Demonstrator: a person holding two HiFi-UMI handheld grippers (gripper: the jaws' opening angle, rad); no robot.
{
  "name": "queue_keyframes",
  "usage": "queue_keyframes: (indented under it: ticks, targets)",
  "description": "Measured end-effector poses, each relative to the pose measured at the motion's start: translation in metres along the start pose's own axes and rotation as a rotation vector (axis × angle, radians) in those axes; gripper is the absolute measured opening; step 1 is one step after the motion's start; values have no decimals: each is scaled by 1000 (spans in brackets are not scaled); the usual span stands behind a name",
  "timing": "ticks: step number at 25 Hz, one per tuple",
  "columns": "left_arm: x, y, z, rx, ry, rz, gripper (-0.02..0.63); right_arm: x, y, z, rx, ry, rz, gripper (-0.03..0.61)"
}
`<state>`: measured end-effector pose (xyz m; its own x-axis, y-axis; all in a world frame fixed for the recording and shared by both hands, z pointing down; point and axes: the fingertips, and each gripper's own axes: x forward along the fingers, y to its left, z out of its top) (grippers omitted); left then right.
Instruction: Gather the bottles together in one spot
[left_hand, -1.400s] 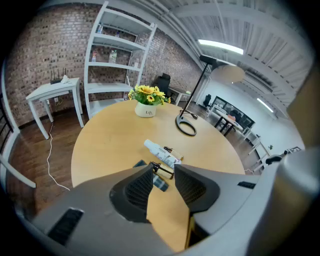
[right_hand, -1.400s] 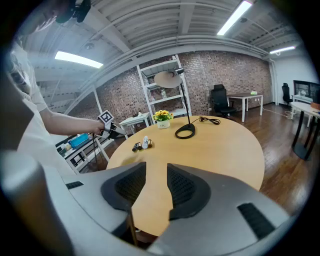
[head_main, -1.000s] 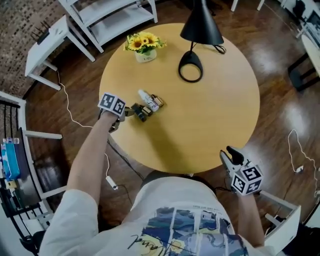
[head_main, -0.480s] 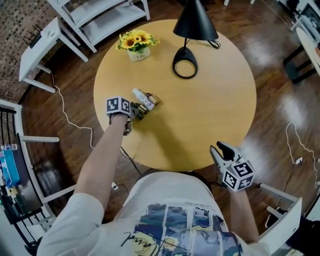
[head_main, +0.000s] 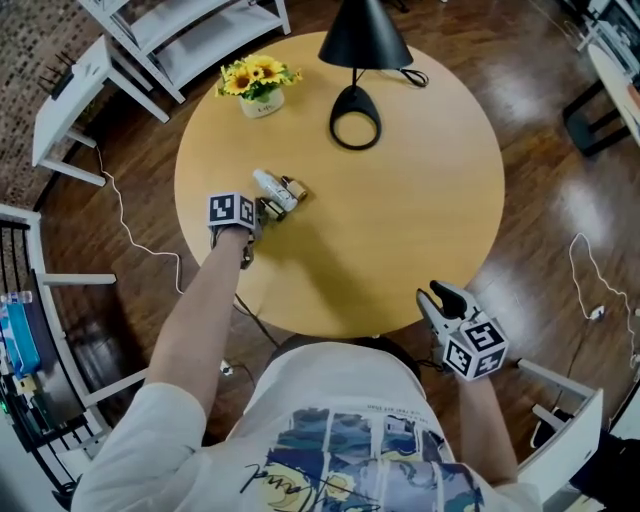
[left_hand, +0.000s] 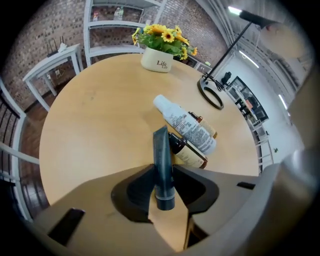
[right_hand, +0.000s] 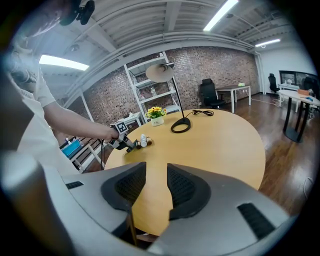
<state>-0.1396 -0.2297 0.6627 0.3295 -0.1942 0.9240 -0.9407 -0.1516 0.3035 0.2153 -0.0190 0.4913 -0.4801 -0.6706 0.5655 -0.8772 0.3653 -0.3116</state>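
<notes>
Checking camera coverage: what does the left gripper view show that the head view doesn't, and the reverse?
Left gripper view only: the jaws of the left gripper, just closed further, clamping a dark tube. Head view only: the right gripper by the near edge of the table, the person's shirt. Both: white bottle, brown bottles, sunflower pot, lamp base.

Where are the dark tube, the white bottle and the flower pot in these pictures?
dark tube (left_hand: 161, 156), left gripper view, middle of its body.
white bottle (left_hand: 186, 127), left gripper view, its printed label.
flower pot (left_hand: 156, 61), left gripper view, its white front.
</notes>
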Motion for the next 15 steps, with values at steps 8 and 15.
queue_keyframes:
  ticks: [8,15]
  targets:
    - [-18,3,-2,-8,-133,-22,107,-2,-14,4,-22,1,21,157]
    - [-60,-16,3,28,-354,-185,107,12,-10,39,-182,7,107,158]
